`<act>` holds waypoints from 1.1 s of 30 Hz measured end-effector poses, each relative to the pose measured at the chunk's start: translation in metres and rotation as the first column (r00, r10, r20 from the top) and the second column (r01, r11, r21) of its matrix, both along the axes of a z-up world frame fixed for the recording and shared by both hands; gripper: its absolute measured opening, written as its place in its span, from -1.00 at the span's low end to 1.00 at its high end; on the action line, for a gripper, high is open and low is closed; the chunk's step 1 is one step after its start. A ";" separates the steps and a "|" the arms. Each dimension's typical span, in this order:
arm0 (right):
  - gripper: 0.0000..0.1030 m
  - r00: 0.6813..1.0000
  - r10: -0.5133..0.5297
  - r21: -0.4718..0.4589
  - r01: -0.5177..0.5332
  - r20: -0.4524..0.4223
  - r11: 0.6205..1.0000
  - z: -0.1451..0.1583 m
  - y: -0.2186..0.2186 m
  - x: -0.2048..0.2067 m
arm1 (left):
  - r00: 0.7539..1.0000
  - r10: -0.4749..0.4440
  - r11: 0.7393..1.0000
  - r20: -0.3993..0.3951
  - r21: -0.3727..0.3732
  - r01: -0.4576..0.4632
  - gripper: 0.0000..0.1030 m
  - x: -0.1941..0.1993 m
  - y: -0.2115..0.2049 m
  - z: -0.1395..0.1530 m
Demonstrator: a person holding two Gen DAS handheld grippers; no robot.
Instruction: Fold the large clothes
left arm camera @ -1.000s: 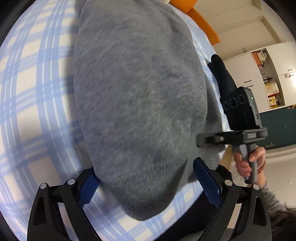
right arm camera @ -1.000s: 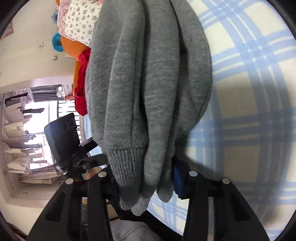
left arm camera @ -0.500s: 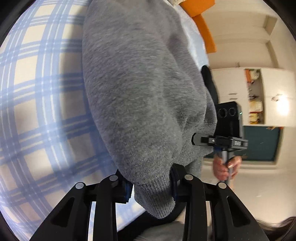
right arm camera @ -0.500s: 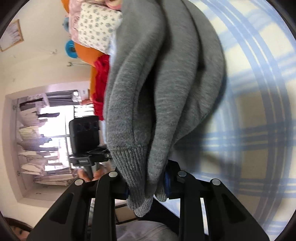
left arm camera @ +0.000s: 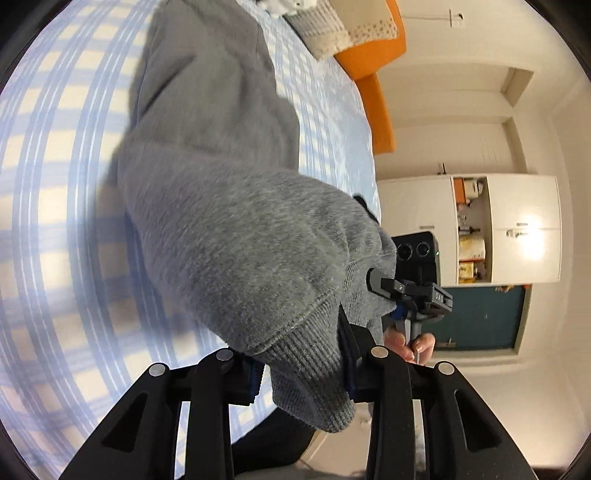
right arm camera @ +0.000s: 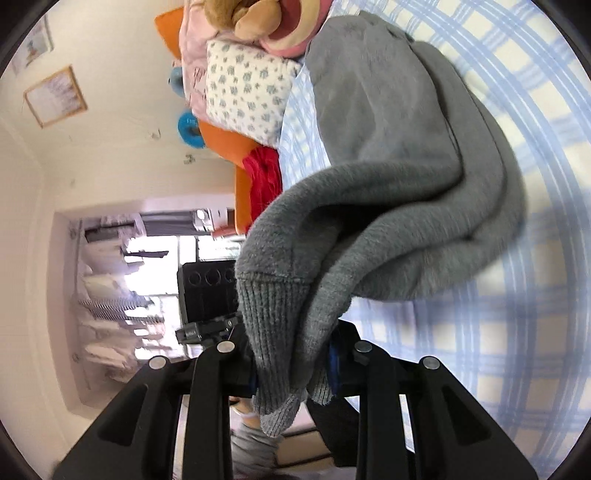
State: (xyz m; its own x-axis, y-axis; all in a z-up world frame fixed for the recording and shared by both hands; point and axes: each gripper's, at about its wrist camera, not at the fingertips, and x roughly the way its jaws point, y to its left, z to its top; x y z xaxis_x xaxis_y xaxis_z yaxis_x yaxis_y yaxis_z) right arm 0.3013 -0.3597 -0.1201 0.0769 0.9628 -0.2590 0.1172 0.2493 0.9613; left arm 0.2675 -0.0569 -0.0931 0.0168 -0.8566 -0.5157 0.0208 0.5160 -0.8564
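A large grey sweater (left arm camera: 221,206) lies on a bed with a blue-and-cream checked sheet (left arm camera: 55,221). My left gripper (left arm camera: 301,373) is shut on the sweater's ribbed hem and lifts that end off the sheet. In the right wrist view the same grey sweater (right arm camera: 399,155) runs away over the checked sheet (right arm camera: 517,332). My right gripper (right arm camera: 291,369) is shut on another bunch of the ribbed hem, also lifted. Each gripper shows in the other's view: the right one (left arm camera: 413,291) beside the sweater, the left one (right arm camera: 210,295) at the left.
Orange cushions (left arm camera: 376,62) and a knitted cloth (left arm camera: 325,29) lie at the bed's far end. Pillows, a soft toy (right arm camera: 243,22) and a red cloth (right arm camera: 264,181) are piled at the head. White cupboards (left arm camera: 509,229) stand beyond the bed edge.
My left gripper closed on the sweater's hem. Both grippers have lifted the hem end up off the sheet and toward the far end of the bed.
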 end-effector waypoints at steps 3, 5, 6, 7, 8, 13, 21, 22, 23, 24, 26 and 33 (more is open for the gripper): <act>-0.49 0.999 -0.032 0.027 0.033 -0.036 0.999 -0.004 0.005 0.021 | 1.000 0.022 1.000 0.003 -0.001 -0.022 -0.24 0.024 -0.001 0.009; -0.48 0.996 -0.066 0.028 0.067 -0.057 0.997 -0.009 0.001 0.037 | 1.000 0.028 1.000 -0.003 -0.009 -0.028 -0.22 0.038 -0.004 0.014; -0.48 0.995 -0.072 0.031 0.074 -0.065 0.997 -0.006 0.003 0.044 | 0.999 0.038 0.999 -0.005 -0.005 -0.038 -0.17 0.049 -0.003 0.015; -0.46 0.994 -0.081 0.032 0.083 -0.076 0.996 -0.006 0.002 0.052 | 0.999 0.040 0.999 -0.006 -0.006 -0.040 -0.15 0.060 -0.003 0.014; -0.44 0.991 -0.098 0.025 0.100 -0.092 0.995 -0.010 0.000 0.060 | 0.999 0.047 0.999 -0.009 -0.003 -0.047 -0.14 0.069 0.000 0.012; -0.16 0.980 -0.142 -0.020 0.141 -0.138 0.990 -0.028 -0.006 0.097 | 0.995 0.096 0.995 -0.021 0.040 -0.095 0.11 0.111 0.007 -0.007; 0.57 0.989 -0.122 -0.101 0.114 -0.083 0.988 -0.020 0.014 0.147 | 0.988 0.152 0.983 -0.007 0.102 -0.150 0.12 0.151 0.012 -0.036; 0.58 0.993 -0.100 -0.116 0.093 -0.056 0.989 -0.012 0.018 0.151 | 0.988 0.154 0.982 0.001 0.112 -0.153 0.12 0.152 0.012 -0.036; 0.59 0.997 -0.081 -0.133 0.077 -0.020 0.988 -0.003 0.020 0.153 | 0.988 0.157 0.980 0.005 0.120 -0.156 0.12 0.152 0.012 -0.036; 0.59 0.997 -0.071 -0.150 0.074 0.022 0.986 0.008 0.022 0.155 | 0.987 0.160 0.980 0.006 0.119 -0.159 0.12 0.152 0.014 -0.037; 0.61 0.992 -0.061 -0.168 0.079 0.110 0.983 0.033 0.024 0.159 | 0.984 0.180 0.980 -0.005 0.087 -0.179 0.12 0.152 0.019 -0.034; 0.17 0.930 0.080 -0.393 0.073 0.359 0.917 0.085 0.035 0.141 | 0.966 0.205 0.971 0.160 0.094 -0.222 0.56 0.142 0.023 0.013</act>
